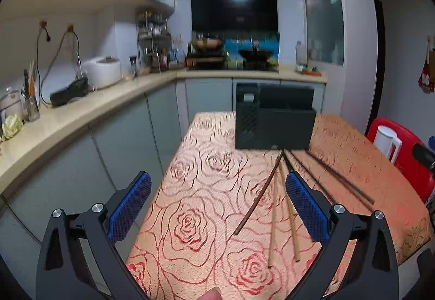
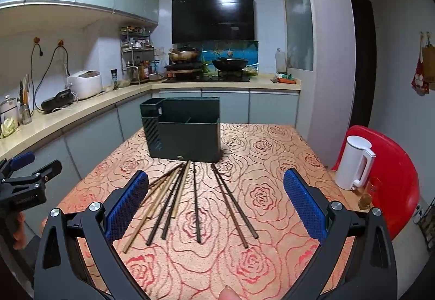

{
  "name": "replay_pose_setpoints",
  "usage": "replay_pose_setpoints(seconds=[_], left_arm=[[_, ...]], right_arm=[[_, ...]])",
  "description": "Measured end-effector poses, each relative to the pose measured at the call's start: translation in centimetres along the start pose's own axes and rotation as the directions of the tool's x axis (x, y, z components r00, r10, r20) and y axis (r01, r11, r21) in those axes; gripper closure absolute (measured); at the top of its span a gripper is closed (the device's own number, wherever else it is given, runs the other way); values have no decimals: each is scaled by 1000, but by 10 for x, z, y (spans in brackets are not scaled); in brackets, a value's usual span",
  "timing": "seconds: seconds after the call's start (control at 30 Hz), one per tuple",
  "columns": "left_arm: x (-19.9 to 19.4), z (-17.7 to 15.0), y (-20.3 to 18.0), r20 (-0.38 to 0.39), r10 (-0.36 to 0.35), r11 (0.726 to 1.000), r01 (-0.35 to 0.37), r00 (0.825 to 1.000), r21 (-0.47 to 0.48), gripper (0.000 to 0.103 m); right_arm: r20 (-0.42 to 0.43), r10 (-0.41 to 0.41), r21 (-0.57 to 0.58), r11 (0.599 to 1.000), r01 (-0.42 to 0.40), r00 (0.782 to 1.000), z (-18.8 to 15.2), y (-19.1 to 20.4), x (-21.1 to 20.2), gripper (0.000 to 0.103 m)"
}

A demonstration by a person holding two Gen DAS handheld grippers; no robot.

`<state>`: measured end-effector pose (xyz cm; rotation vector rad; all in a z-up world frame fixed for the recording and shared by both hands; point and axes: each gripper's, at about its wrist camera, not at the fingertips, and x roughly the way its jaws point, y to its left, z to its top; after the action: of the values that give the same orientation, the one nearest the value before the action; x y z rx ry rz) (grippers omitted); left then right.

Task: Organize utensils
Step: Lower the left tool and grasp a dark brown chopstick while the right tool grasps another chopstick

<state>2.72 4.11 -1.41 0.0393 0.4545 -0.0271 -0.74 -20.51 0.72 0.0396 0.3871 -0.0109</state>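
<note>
Taking the dark green holder [image 2: 183, 131] as the landmark, everything is lying in front of it on the rose-patterned surface [image 2: 272, 142]. Furthest to its left, the left gripper [image 1: 218, 205] is hovering over the cloth's left edge with its jaws spread wide and gripping nothing; in the right wrist view it is showing only as a black clamp at the frame's edge. Just in front of the holder and slightly left, the pale chopsticks [image 2: 160, 196] are lying mixed with a few dark ones, all fanning outward from a point near the holder's base, likely because they were laid there as one bundle to be sorted. In front of the holder's middle, a single dark chopstick [image 2: 196, 205] is lying almost straight. To the front right, a dark pair [image 2: 233, 205] is lying side by side, angling away. The right gripper [image 2: 216, 206] is hanging above this fan, its jaws also wide apart and empty, seemingly lining up for a first pick. The holder's compartments are looking empty, so the sorting is judged not yet begun. Well to the holder's right, a white kettle [image 2: 353, 161] is standing on a red chair [image 2: 394, 177].
</note>
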Motion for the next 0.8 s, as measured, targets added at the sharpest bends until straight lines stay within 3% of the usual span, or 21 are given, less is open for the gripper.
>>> replay_pose_setpoints(seconds=[0.27, 0.47, 0.7, 0.73, 0.8], left_arm=[[46, -28, 3, -137, -28, 995, 41, 990, 89, 7], [84, -53, -3, -262, -45, 985, 87, 964, 149, 7], [107, -57, -1, -326, -76, 977, 137, 942, 166, 8], [111, -57, -2, -335, -83, 973, 149, 939, 175, 10], [116, -60, -6, -354, -97, 967, 172, 930, 189, 22]], right_arm=[[-68, -37, -12, 999, 37, 997, -15, -26, 22, 7], [-111, -31, -22, 999, 29, 993, -27, -32, 36, 7], [-142, -17, -38, 999, 12, 990, -35, -33, 48, 7], [-148, -17, -36, 999, 12, 989, -36, -34, 50, 7], [-159, -22, -32, 999, 17, 987, -37, -37, 53, 7]])
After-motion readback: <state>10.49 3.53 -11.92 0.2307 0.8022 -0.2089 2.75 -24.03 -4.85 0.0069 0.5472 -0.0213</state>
